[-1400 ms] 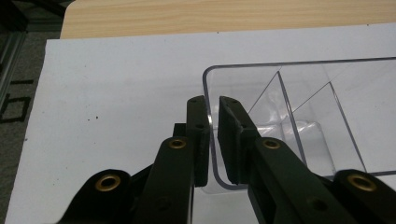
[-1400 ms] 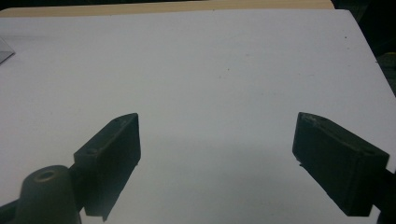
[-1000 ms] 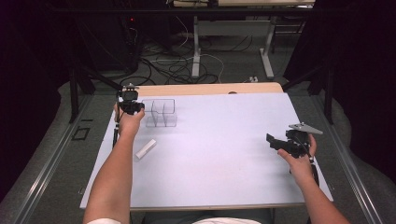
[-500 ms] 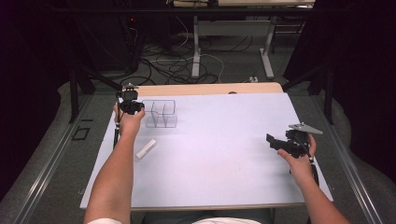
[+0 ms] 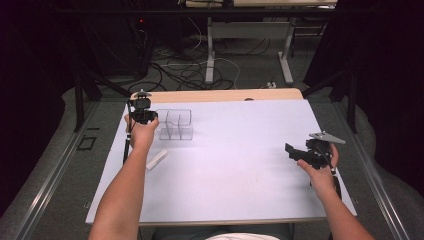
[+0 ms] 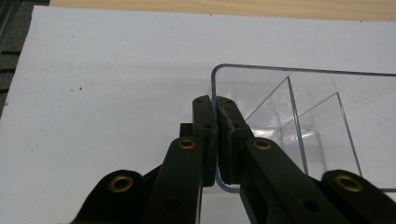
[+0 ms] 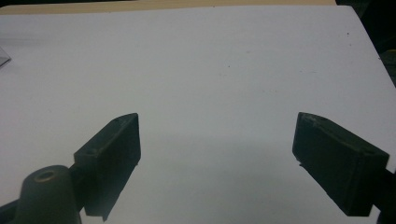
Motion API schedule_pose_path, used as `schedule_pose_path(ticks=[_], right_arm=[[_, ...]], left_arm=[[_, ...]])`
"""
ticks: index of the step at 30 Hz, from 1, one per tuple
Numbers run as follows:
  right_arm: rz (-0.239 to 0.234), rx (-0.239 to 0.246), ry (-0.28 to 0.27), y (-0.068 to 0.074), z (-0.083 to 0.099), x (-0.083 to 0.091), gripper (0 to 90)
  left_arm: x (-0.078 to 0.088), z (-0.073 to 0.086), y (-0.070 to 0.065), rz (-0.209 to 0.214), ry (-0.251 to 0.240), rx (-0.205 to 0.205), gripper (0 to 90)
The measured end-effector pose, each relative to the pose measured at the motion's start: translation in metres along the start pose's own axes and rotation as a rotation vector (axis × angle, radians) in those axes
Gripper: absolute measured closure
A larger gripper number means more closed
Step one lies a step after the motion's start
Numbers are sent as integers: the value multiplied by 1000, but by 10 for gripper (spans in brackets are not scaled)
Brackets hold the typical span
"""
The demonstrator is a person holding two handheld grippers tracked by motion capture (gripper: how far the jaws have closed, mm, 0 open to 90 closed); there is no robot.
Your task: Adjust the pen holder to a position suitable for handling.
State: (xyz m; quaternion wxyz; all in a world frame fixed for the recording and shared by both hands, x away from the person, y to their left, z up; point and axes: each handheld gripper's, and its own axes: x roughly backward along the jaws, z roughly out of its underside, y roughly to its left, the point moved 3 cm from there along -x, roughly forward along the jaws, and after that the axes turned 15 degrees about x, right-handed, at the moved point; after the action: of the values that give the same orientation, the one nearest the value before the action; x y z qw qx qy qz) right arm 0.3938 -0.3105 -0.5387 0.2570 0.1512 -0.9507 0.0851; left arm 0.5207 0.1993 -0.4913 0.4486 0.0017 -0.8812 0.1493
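Observation:
A clear plastic organizer box [image 5: 176, 125] with inner dividers stands on the white table sheet [image 5: 235, 165] at the back left. My left gripper [image 5: 150, 116] is shut on the box's left wall. In the left gripper view its jaws pinch the thin clear wall of the organizer box [image 6: 299, 116], with my left gripper [image 6: 216, 105] reaching over the rim. A small white block [image 5: 156, 160] lies on the sheet just in front of the left hand. My right gripper [image 5: 291, 151] rests at the right side, open; in the right gripper view my right gripper [image 7: 217, 140] has nothing between its jaws.
The wooden table edge [image 5: 225, 95] runs along the back of the sheet. Behind the table lie floor cables [image 5: 200, 70] and metal table legs [image 5: 210, 55]. A metal rail [image 5: 50, 170] runs along the left side.

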Motion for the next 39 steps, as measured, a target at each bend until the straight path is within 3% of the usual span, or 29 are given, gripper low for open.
schedule_pose_path(ticks=[8,15,21,29,39], right_arm=[[-7,9,-1,0,0,0,148],[-12,5,3,2,0,-1,148],[-15,12,3,3,0,-1,148],[-19,20,2,4,0,-1,148],[-18,16,1,4,0,-1,148]], left_arm=[[5,18,-12,27,-7,22,875],[10,31,-24,50,3,0,873],[12,40,-37,80,9,5,867],[16,59,-63,123,23,-29,864],[21,73,-77,154,39,-57,856]])
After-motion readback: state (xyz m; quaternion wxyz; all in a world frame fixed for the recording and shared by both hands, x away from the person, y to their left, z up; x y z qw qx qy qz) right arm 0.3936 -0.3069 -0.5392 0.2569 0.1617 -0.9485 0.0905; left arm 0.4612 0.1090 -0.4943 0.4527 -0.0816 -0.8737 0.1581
